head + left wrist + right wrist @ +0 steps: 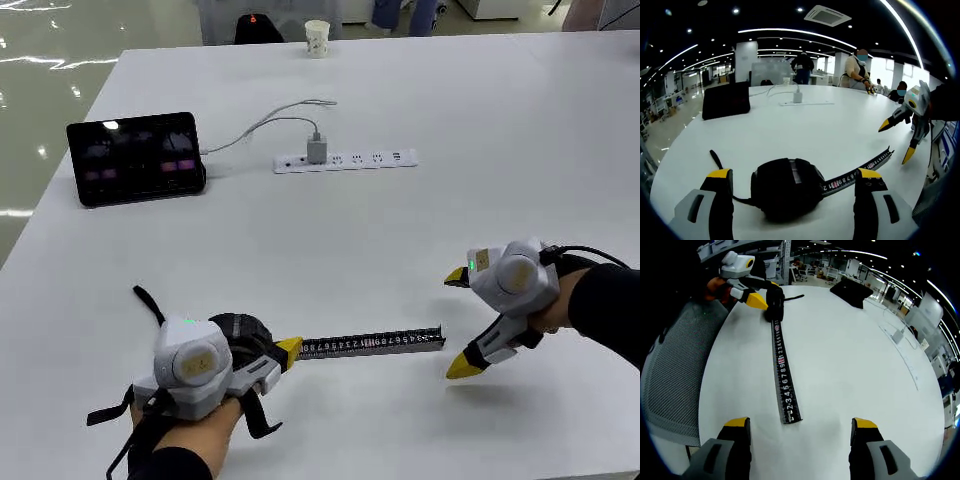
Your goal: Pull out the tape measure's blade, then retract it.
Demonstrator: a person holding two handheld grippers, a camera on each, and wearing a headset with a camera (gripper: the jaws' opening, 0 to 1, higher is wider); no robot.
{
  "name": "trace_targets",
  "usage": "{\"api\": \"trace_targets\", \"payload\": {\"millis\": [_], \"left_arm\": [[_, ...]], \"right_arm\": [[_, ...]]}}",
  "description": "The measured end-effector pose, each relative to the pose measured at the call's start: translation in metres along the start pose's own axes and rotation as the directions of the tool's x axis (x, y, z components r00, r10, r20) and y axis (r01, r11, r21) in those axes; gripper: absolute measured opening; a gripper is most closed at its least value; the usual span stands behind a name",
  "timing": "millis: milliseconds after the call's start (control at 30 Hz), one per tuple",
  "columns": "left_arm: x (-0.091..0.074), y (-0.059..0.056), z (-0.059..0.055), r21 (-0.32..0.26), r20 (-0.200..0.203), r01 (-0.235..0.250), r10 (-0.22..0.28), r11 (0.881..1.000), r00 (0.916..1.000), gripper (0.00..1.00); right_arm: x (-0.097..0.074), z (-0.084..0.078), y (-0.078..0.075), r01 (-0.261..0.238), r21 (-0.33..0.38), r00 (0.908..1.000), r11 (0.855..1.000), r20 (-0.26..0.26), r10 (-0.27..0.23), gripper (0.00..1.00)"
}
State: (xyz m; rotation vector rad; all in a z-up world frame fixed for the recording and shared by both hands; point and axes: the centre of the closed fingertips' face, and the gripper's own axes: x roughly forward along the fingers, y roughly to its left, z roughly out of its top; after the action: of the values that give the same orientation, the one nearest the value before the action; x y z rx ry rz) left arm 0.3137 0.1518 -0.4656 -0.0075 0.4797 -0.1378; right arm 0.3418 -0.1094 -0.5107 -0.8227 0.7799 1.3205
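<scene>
Your left gripper (794,175) straddles the tape measure case (243,332) near the table's (400,230) front edge. Its jaws are wide and not clamped, likely just bracing the case. The blade (370,343) lies flat, pulled out toward your right gripper (458,322), which gapes empty around the blade's tip. Pull-out looks done, so retract comes next.

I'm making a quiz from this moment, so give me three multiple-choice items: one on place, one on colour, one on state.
1. Where is the tape measure's case? A) between the left gripper's jaws B) in the right gripper C) hanging in the air
2. Jaw tip colour? A) red B) yellow C) blue
3. The right gripper is: A) open B) shut on the blade C) shut on the case
Key: A, the jaws flank it; B, visible tips are yellow; A, its jaws stand apart, the blade end free on the table.
</scene>
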Motion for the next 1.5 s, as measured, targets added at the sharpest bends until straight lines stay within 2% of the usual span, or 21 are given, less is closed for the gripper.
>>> {"api": "trace_targets", "payload": {"millis": [67, 133, 400, 600, 867, 1000, 1100, 1200, 1267, 1433, 1500], "left_arm": [[0.001, -0.001, 0.001, 0.015, 0.015, 0.006, -0.006, 1.000, 0.9999, 0.99], [0.003, -0.002, 0.000, 0.022, 0.011, 0.010, -0.010, 1.000, 0.9999, 0.99], [0.006, 0.000, 0.000, 0.003, 0.009, 0.003, -0.003, 1.000, 1.0000, 0.99], [0.006, 0.001, -0.001, 0.006, 0.005, 0.003, -0.003, 1.000, 1.0000, 0.99], [0.006, 0.002, 0.001, 0.011, 0.016, 0.003, -0.003, 1.000, 0.9999, 0.99], [0.007, 0.005, -0.002, 0.007, 0.019, -0.008, 0.008, 1.000, 0.9998, 0.99], [0.007, 0.005, -0.003, 0.006, 0.018, -0.008, 0.008, 1.000, 0.9998, 0.99], [0.008, 0.005, -0.003, 0.005, 0.016, -0.008, 0.008, 1.000, 0.9998, 0.99], [0.008, 0.006, -0.004, -0.003, 0.012, -0.011, 0.011, 1.000, 0.9999, 0.99], [0.009, 0.008, -0.006, -0.008, 0.009, -0.023, 0.023, 1.000, 0.9997, 0.99], [0.010, 0.008, -0.006, -0.023, 0.006, -0.028, 0.028, 0.999, 0.9996, 0.95]], "right_arm": [[0.002, 0.001, -0.001, -0.011, -0.005, 0.9999, 1.000, 0.000, 0.011, 0.75], [0.003, 0.001, -0.001, -0.022, -0.006, 0.9997, 1.000, -0.002, 0.022, 0.69], [0.005, -0.003, 0.004, -0.063, -0.054, 0.9976, 0.997, -0.033, 0.061, 0.45], [0.007, -0.001, 0.010, -0.086, -0.088, 0.9957, 0.992, -0.041, 0.083, 0.34], [0.010, -0.002, 0.014, -0.111, -0.128, 0.9929, 0.986, -0.057, 0.105, 0.27], [0.011, -0.002, 0.019, -0.150, -0.146, 0.9874, 0.978, -0.072, 0.141, 0.19], [0.011, -0.002, 0.017, -0.156, -0.131, 0.9863, 0.979, -0.075, 0.147, 0.19], [0.013, -0.001, 0.012, -0.141, -0.098, 0.9886, 0.985, -0.067, 0.135, 0.13], [0.012, -0.001, 0.013, -0.155, -0.078, 0.9863, 0.985, -0.069, 0.150, 0.12], [0.014, 0.000, 0.013, -0.169, -0.108, 0.9823, 0.980, -0.100, 0.158, 0.11], [0.014, -0.001, 0.012, -0.172, -0.095, 0.9811, 0.981, -0.106, 0.162, 0.11]]}}
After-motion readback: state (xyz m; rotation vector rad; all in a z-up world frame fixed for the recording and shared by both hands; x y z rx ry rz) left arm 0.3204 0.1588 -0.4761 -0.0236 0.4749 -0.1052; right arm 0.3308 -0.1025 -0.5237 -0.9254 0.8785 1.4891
